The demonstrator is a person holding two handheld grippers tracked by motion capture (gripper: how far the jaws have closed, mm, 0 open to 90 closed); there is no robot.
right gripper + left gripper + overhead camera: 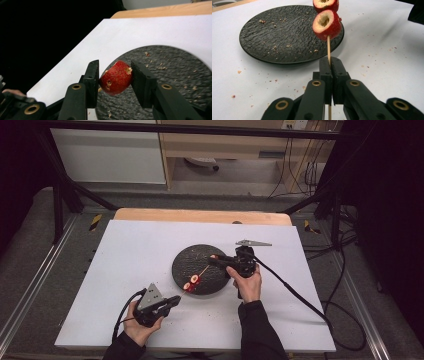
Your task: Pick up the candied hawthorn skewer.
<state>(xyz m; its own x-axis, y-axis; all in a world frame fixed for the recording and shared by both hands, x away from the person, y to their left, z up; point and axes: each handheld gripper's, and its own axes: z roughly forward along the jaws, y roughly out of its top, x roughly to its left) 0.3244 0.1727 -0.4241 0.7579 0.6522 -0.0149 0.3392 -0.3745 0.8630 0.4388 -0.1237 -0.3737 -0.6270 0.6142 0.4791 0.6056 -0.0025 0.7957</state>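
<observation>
High view: white surface [130, 270] with a round black textured plate [192, 257] near its centre. A thin wooden skewer [202, 270] runs diagonally over the plate's near edge, between the two grippers. Two red fruit pieces [191, 283] sit threaded on it, at the plate's near rim.

Left gripper [172, 301] lies just off the plate's near-left edge, held in the person's left hand [140, 327]. Left gripper view: jaws clenched on the skewer [328, 48], pads pressed together with the stick running up between them. Lower fruit piece [327, 24] is a red-skinned round with a pale, hollowed core facing the camera; skin glossy. The second piece [325, 3] above it is cut off by the top of the frame. Crumbs are scattered on the plate [274, 37] and on the surface [249, 82].

Right gripper [216, 260] is over the plate, held in the right hand [247, 282]. Right gripper view: jaws grasp a third fruit piece [116, 77] between them, red skin with small pale pits and a torn pale spot near the top. A short pale length of the skewer [100, 89] shows at its lower left. The plate [175, 67] beneath is slightly blurred.

Hard to make out: in the high view the piece in the right gripper is too small to resolve, and whether the skewer tip has entered it cannot be told. A loose grey three-cornered plate [253, 242] lies on the surface beyond the right gripper.
</observation>
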